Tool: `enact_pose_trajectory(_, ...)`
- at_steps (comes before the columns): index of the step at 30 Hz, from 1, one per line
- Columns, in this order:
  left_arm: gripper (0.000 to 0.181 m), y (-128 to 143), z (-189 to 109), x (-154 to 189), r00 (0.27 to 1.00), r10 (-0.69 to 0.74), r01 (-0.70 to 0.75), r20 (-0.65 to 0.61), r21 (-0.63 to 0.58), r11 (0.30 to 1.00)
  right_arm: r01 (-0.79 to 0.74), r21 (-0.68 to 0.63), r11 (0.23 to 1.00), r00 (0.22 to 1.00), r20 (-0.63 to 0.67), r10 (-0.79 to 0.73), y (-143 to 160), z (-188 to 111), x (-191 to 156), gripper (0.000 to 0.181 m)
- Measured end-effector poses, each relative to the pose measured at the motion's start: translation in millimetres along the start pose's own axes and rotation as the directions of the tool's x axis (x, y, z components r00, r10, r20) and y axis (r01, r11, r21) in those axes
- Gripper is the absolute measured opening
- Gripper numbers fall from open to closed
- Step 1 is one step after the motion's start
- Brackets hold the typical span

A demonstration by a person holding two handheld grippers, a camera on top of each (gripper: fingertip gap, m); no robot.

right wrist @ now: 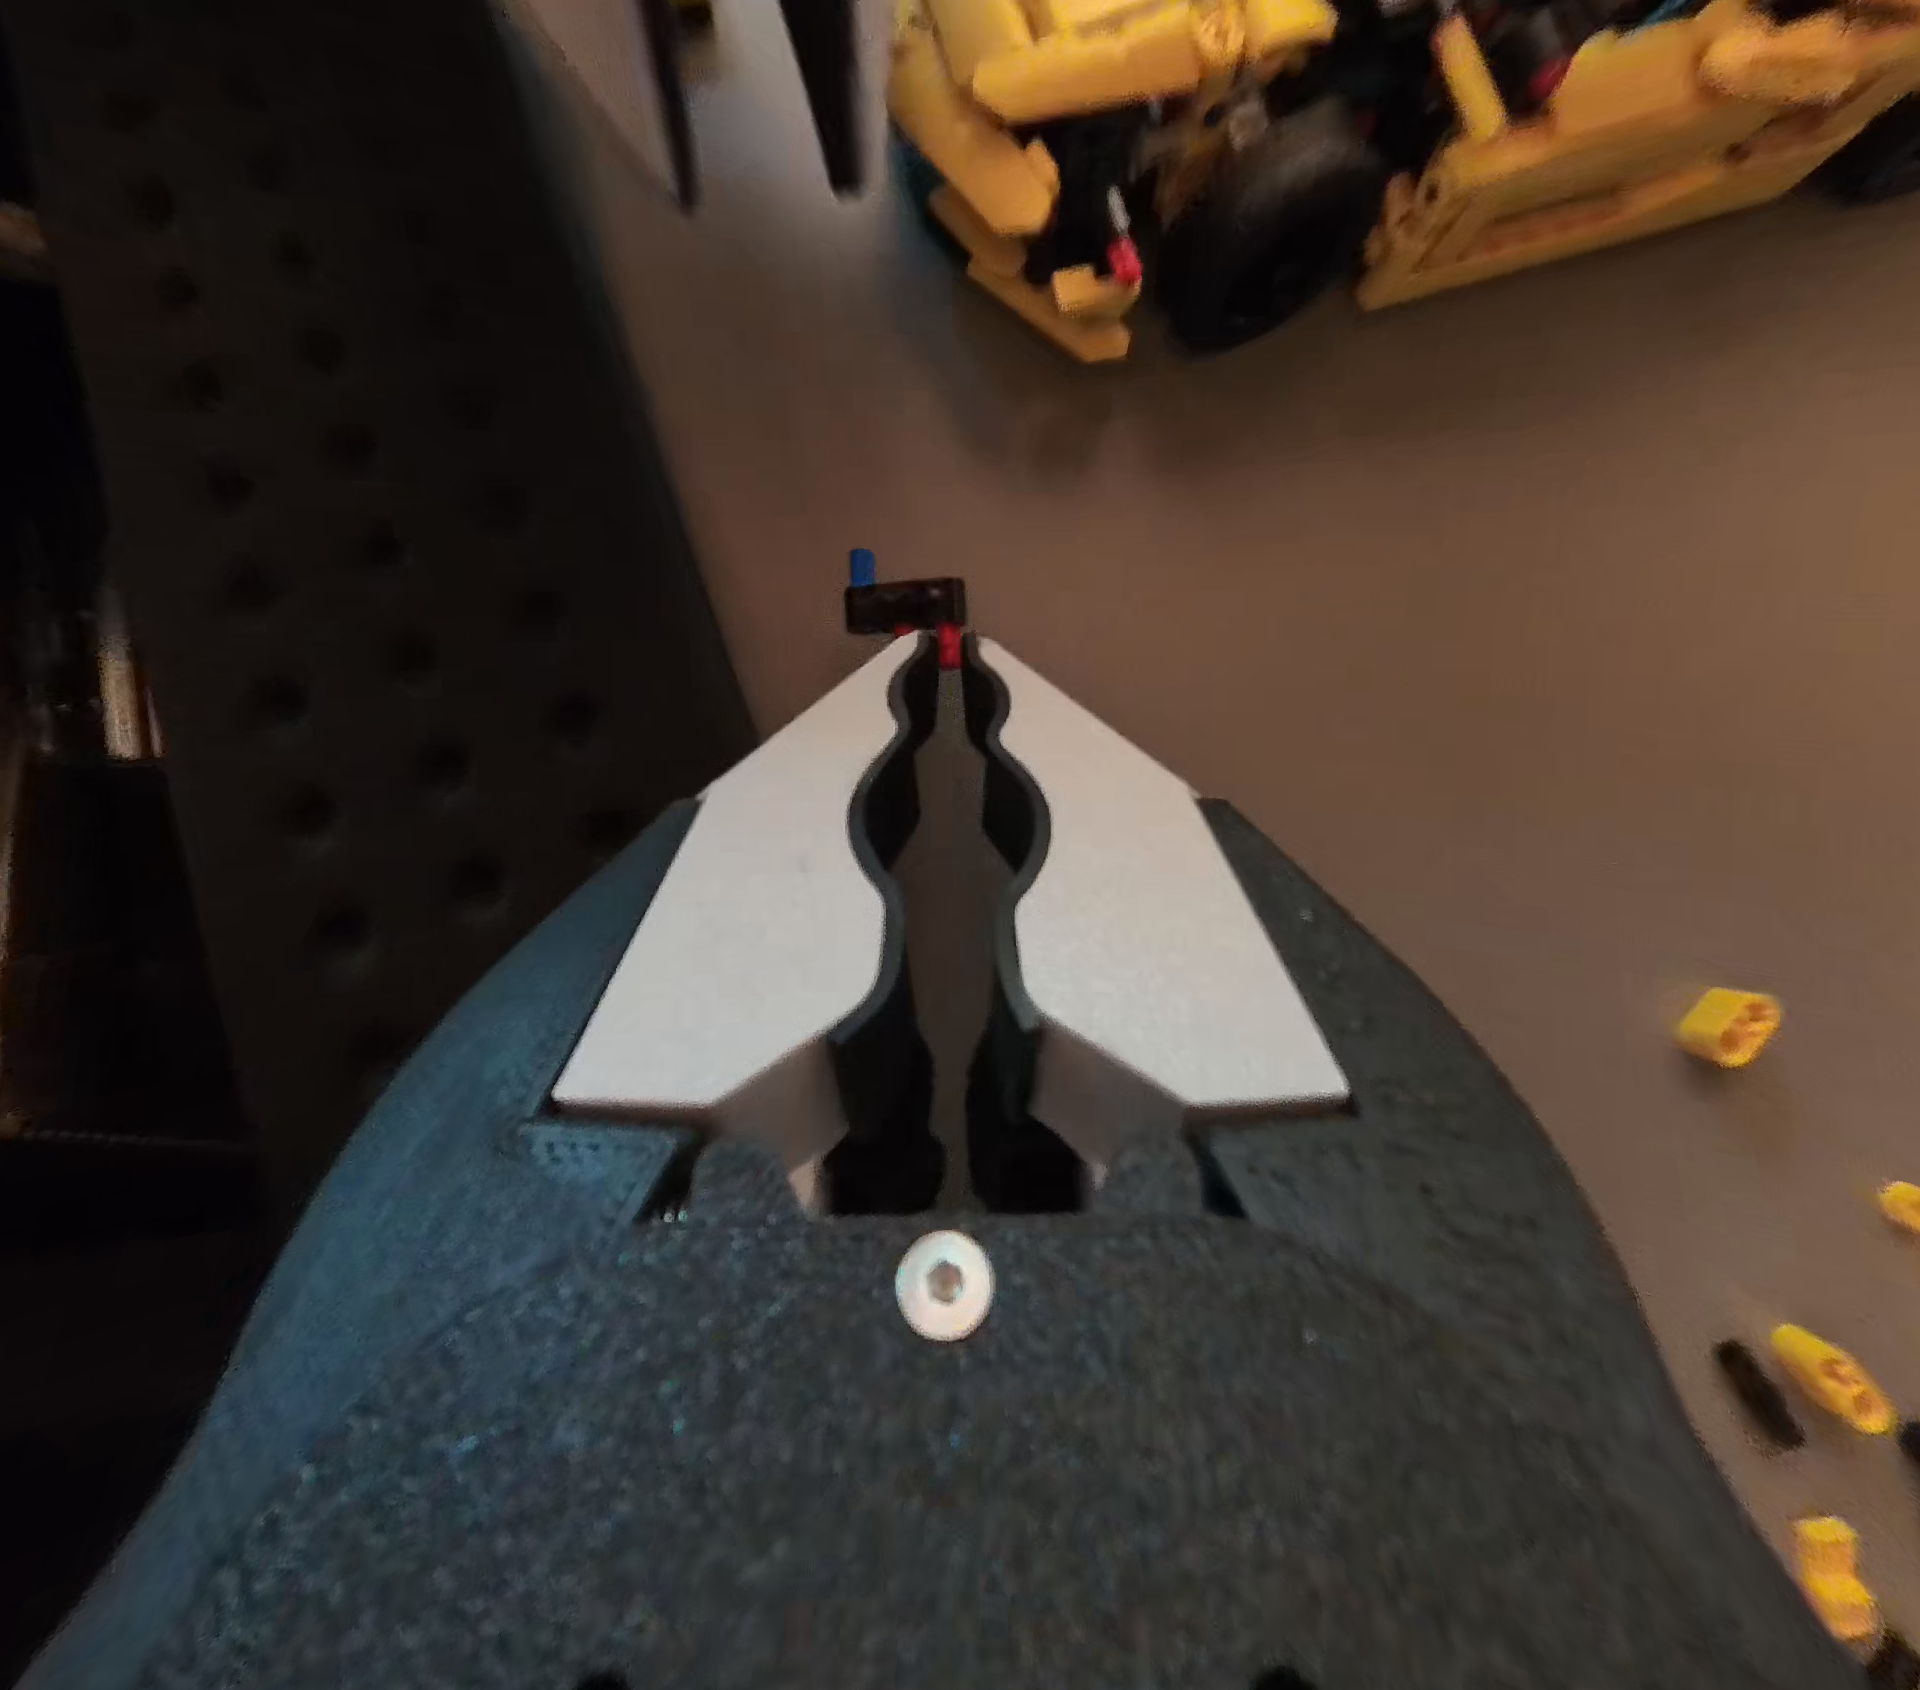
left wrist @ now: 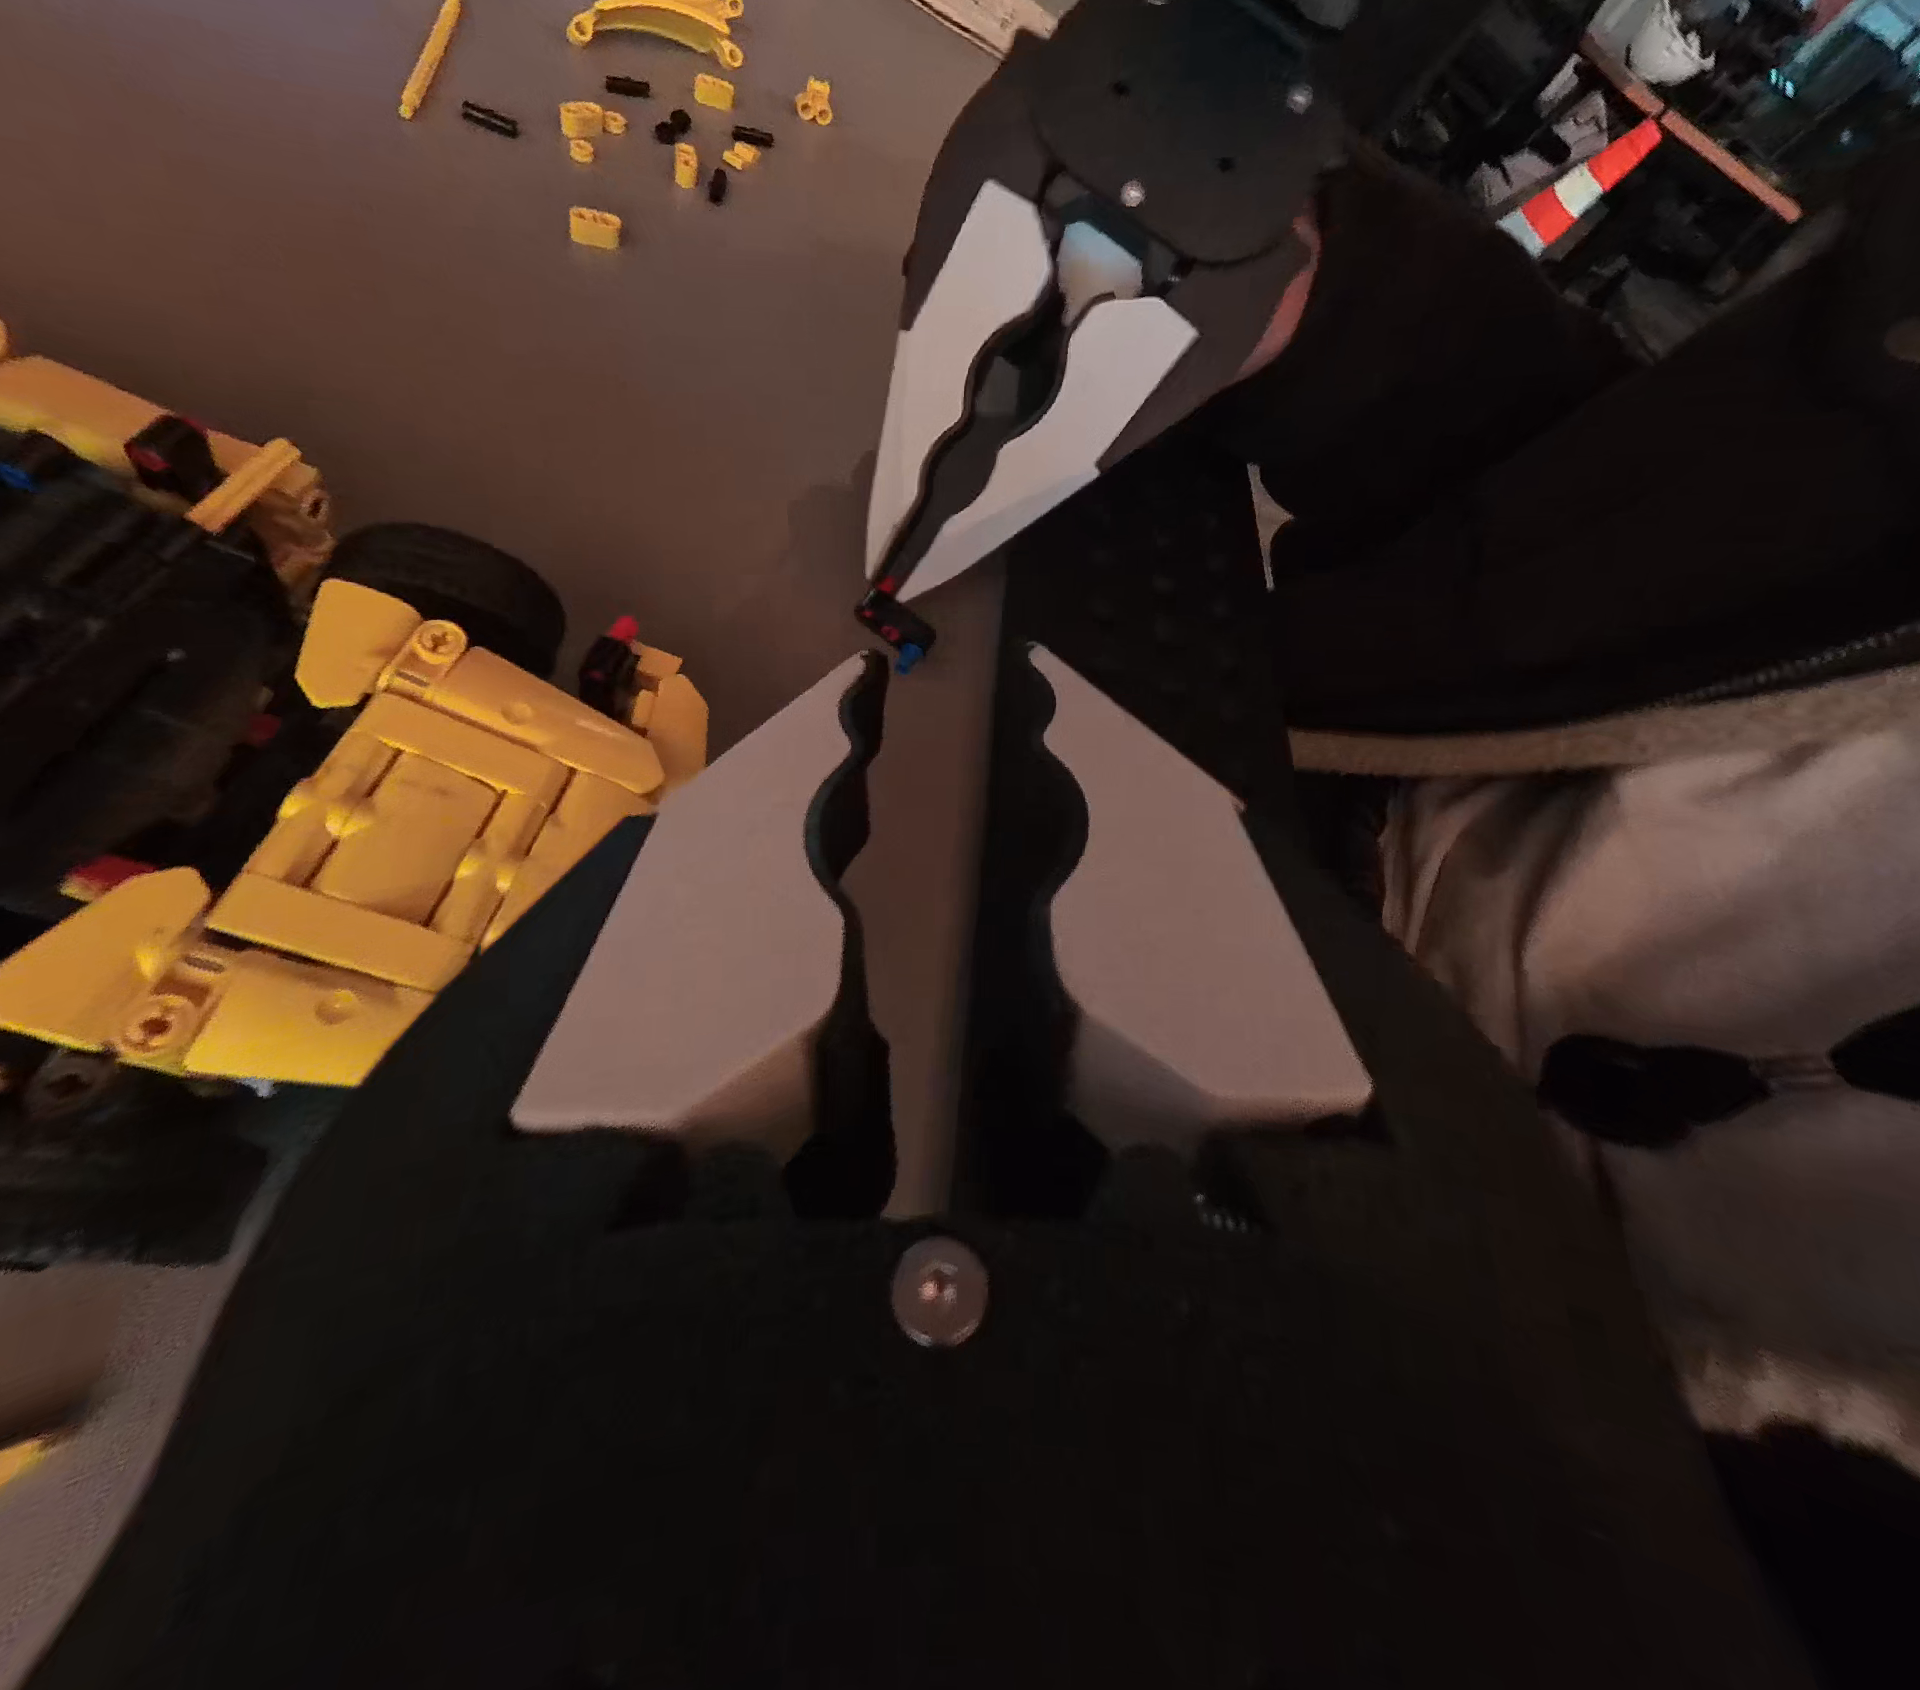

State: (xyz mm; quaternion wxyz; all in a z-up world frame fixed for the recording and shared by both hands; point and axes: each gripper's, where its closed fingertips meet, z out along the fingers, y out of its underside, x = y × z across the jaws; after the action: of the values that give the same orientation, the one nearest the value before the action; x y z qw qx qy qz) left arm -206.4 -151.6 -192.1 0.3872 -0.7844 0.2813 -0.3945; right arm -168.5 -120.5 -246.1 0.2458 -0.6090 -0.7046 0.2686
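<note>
Your left gripper (left wrist: 940, 664) fills the near part of its view, fingers (left wrist: 717, 913) parted with a clear gap and nothing between them, the left tip just short of a small black piece (left wrist: 891, 617). That piece is a short black bar with red pins and a blue pin sticking out of one end, held in the air above the grey surface (left wrist: 520, 352). Your right gripper (right wrist: 940, 648) grips it: the fingers (right wrist: 769, 902) are nearly closed, clamped at their tips on one red pin, so the black bar lies crosswise just past them. To the left in the left wrist view sits a yellow and black toy vehicle (left wrist: 343, 819), and farther off lie loose yellow and black parts (left wrist: 665, 113). Both views are blurred in places.
</note>
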Motion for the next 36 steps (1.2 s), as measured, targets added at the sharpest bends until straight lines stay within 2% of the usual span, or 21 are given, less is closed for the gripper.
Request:
enact_pose_trajectory(4,0.024,-1,5,-10,0.994,-0.104,0.103,0.017,0.046,0.994,0.129,0.182,0.975,0.989,-0.089,-0.115,-40,-14,-3,0.004)
enact_pose_trajectory(5,0.025,-3,4,-8,0.991,-0.130,0.130,-0.015,0.057,0.990,0.163,0.218,0.962,0.983,-0.118,-0.140,-48,-18,-4,0.004)
enact_pose_trajectory(8,0.026,-16,-1,12,0.952,-0.220,0.248,-0.213,0.113,0.962,0.278,0.312,0.909,0.956,-0.186,-0.228,-71,-29,-15,0.004)
enact_pose_trajectory(11,0.026,-19,0,17,0.931,-0.246,0.285,-0.270,0.117,0.951,0.406,0.320,0.856,0.906,-0.263,-0.332,-81,-31,-23,0.003)
enact_pose_trajectory(14,0.018,-19,0,24,0.938,-0.196,0.236,-0.286,0.114,0.965,0.440,0.344,0.830,0.890,-0.290,-0.352,-83,-31,-25,0.003)
enact_pose_trajectory(16,0.011,-19,-2,25,0.948,-0.159,0.199,-0.275,0.127,0.972,0.353,0.431,0.830,0.932,-0.241,-0.272,-85,-34,-27,0.003)
enact_pose_trajectory(17,0.007,-21,-3,26,0.951,-0.137,0.181,-0.276,0.139,0.974,0.249,0.504,0.827,0.967,-0.171,-0.187,-88,-37,-28,0.003)
enact_pose_trajectory(19,0.007,-23,-7,29,0.958,-0.088,0.137,-0.274,0.163,0.977,-0.011,0.614,0.789,0.996,0.074,-0.044,-94,-45,-36,0.012)
enact_pose_trajectory(21,0.007,-27,-11,35,0.956,-0.036,0.096,-0.292,0.194,0.976,-0.261,0.640,0.722,0.935,0.354,0.025,-104,-57,-47,0.034)
enact_pose_trajectory(22,0.007,-29,-13,40,0.954,-0.006,0.074,-0.301,0.215,0.974,-0.340,0.625,0.703,0.905,0.421,0.064,-107,-59,-45,0.034)
enact_pose_trajectory(24,0.007,-35,-18,48,0.947,0.056,0.030,-0.316,0.261,0.965,-0.400,0.613,0.681,0.878,0.471,0.092,-108,-61,-41,0.027)
enact_pose_trajectory(27,0.007,-38,-20,50,0.943,0.072,0.028,-0.326,0.290,0.956,-0.394,0.632,0.667,0.886,0.455,0.092,-109,-64,-39,0.013)
enact_pose_trajectory(36,0.007,-39,-19,54,0.937,0.075,0.030,-0.340,0.293,0.955,-0.388,0.613,0.688,0.879,0.470,0.078,-111,-59,-48,0.006)
